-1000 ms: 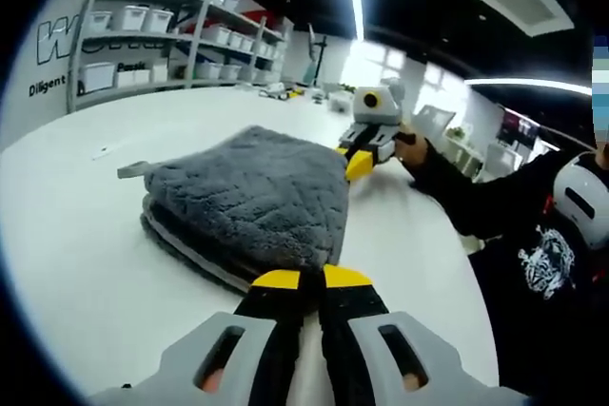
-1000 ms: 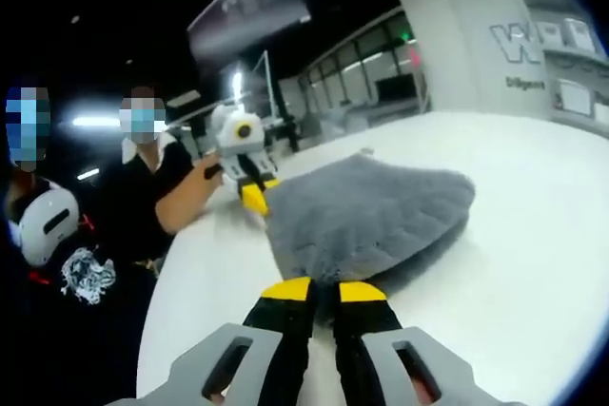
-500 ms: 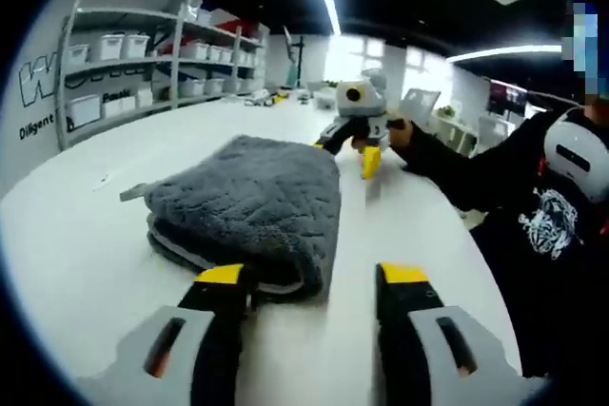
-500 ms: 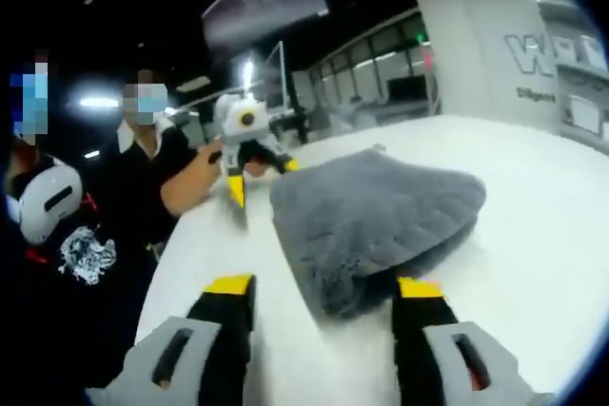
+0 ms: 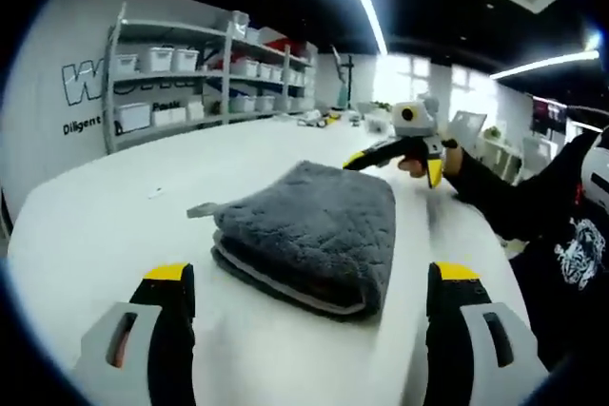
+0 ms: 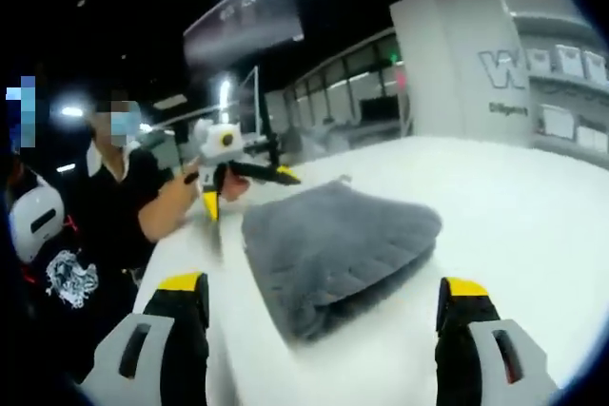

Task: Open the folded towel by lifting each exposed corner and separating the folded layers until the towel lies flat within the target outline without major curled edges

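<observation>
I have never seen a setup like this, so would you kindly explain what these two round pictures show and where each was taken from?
A person holds a two-jawed claw in each hand, with a fisheye camera riding on each. In the left gripper view, the left claw rises from the bottom, jaws wide apart; the right claw shows beyond, held in a hand. The right gripper view looks from the other side: the right claw stands open, with the left claw opposite. Between them a folded grey towel lies on a white table. Neither claw holds anything. Shelves stand behind.

I can't read the wall letters [image 5: 84,83]; the edge cuts them off. The shelf bins [image 5: 152,59] look too small. The towel [image 6: 333,249] looks blurry.
</observation>
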### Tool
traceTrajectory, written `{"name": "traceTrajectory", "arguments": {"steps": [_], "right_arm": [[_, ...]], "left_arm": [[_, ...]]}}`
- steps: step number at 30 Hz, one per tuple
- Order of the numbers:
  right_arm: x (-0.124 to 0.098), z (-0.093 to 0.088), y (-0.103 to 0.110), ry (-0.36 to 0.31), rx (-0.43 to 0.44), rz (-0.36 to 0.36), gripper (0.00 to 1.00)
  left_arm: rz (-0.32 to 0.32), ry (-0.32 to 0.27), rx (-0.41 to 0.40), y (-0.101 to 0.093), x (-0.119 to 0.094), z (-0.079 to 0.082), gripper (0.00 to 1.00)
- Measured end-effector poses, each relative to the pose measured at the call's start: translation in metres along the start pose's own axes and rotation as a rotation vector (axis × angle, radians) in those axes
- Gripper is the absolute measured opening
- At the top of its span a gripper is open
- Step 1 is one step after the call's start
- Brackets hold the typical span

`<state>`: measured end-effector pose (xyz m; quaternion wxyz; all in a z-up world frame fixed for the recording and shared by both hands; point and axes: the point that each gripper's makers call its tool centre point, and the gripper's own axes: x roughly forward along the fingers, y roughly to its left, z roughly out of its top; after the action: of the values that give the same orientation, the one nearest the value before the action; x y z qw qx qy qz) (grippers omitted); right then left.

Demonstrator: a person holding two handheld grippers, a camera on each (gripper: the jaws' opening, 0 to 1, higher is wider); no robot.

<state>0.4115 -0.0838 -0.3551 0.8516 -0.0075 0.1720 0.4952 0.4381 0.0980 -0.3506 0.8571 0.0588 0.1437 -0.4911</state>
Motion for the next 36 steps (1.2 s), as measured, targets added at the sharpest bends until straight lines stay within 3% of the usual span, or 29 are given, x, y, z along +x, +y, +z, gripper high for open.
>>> {"name": "traceTrajectory", "arguments": {"steps": [6, 13, 17, 20, 24, 26, 30, 34, 36], "right_arm": [[-0.01, 0.029, -0.01, -0.067, -0.032, -0.068, 1.0], [-0.028, 0.062, -0.023, -0.122, -0.085, -0.165, 1.0], [-0.036, 0.084, -0.031, -0.15, -0.105, -0.201, 1.0], [-0.039, 0.099, -0.04, -0.152, -0.114, -0.211, 1.0], [-0.045, 0.125, -0.049, -0.185, -0.139, -0.234, 1.0], [-0.048, 0.135, -0.055, -0.202, -0.145, -0.243, 1.0], [-0.053, 0.146, -0.066, -0.259, -0.139, -0.251, 1.0], [-0.05, 0.14, -0.079, -0.278, -0.124, -0.262, 1.0], [-0.045, 0.134, -0.084, -0.268, -0.114, -0.266, 1.0]], "left_arm": [[0.08, -0.028, 0.025, 0.014, -0.008, 0.019, 1.0], [0.152, -0.14, 0.041, 0.024, -0.026, 0.065, 1.0], [0.162, -0.132, 0.062, 0.028, -0.028, 0.082, 1.0], [0.189, -0.126, 0.064, 0.044, -0.028, 0.098, 1.0], [0.27, -0.159, 0.062, 0.069, -0.033, 0.118, 1.0], [0.305, -0.186, 0.056, 0.078, -0.036, 0.123, 1.0], [0.343, -0.205, 0.04, 0.091, -0.041, 0.117, 1.0], [0.36, -0.218, 0.037, 0.09, -0.043, 0.111, 1.0], [0.365, -0.237, 0.025, 0.11, -0.047, 0.113, 1.0]]}}
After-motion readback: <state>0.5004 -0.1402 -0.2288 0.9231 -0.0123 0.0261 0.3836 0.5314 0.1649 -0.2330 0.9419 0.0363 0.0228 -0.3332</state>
